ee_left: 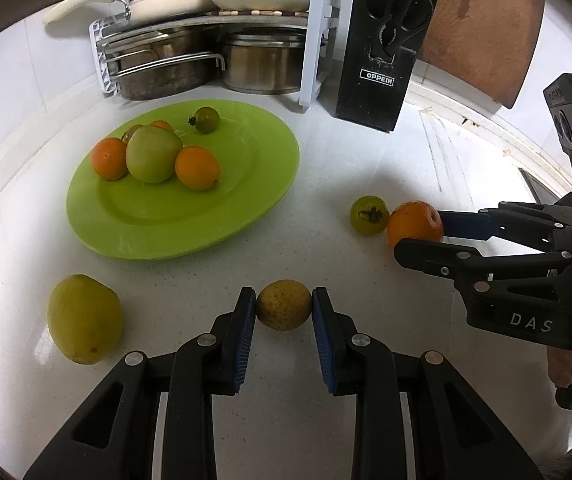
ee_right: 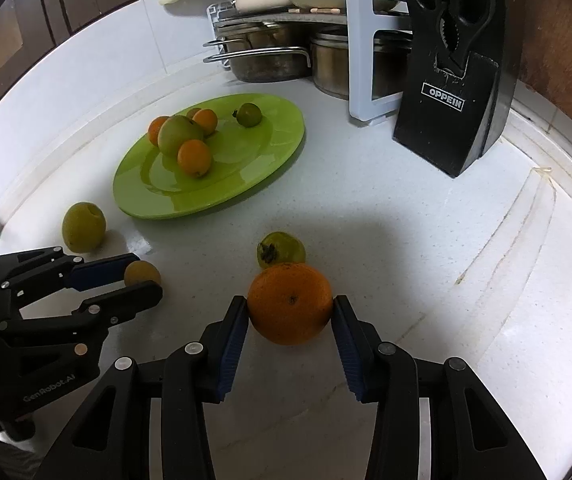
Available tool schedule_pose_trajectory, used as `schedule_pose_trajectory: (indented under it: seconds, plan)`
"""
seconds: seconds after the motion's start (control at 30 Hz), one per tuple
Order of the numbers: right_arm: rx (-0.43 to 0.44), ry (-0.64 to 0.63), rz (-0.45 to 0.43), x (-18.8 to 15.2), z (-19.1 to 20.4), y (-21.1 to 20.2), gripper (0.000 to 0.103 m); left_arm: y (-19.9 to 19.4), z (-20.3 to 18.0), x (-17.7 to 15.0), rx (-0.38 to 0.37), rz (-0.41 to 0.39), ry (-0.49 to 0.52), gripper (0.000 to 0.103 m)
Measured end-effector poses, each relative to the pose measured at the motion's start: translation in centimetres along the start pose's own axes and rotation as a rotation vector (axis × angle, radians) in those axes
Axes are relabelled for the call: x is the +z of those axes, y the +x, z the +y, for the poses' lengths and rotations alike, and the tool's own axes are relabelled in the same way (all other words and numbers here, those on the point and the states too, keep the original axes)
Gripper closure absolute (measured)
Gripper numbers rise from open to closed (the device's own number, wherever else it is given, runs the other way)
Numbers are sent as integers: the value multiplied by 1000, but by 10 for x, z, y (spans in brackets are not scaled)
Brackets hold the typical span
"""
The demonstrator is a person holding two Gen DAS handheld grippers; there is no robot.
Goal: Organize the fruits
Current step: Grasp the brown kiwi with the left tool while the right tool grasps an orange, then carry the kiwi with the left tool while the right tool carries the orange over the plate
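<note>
Fruits on the white counter (ee_left: 326, 184): small yellow lime (ee_left: 283, 304) pinched by left gripper (ee_left: 284, 307) jaws, orange (ee_right: 290, 303) pinched by right gripper (ee_right: 291, 309) jaws, others piled on green plate (ee_left: 246, 200) near the back edge.

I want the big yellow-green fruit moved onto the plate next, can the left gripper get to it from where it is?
Probably not yet: the left gripper is shut on the small yellow fruit. Otherwise the big yellow-green fruit sits beside it on open counter, nothing between.
</note>
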State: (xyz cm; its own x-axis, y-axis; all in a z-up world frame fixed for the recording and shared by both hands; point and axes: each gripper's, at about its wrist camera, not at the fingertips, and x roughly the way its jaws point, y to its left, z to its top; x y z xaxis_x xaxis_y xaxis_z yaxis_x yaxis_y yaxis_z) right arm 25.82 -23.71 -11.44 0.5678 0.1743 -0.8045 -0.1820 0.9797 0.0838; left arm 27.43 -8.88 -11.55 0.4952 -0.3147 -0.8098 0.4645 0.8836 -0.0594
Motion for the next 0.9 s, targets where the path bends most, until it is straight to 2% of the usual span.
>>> schedule_pose_trajectory:
  seconds: [0.4, 0.9]
  plan:
    - [3, -11, -31, 1, 11, -21, 59, -23, 2, 0, 4, -58, -22, 74]
    - [44, -57, -149, 26, 35, -55, 59, -73, 10, 18, 59, -191, -34, 74]
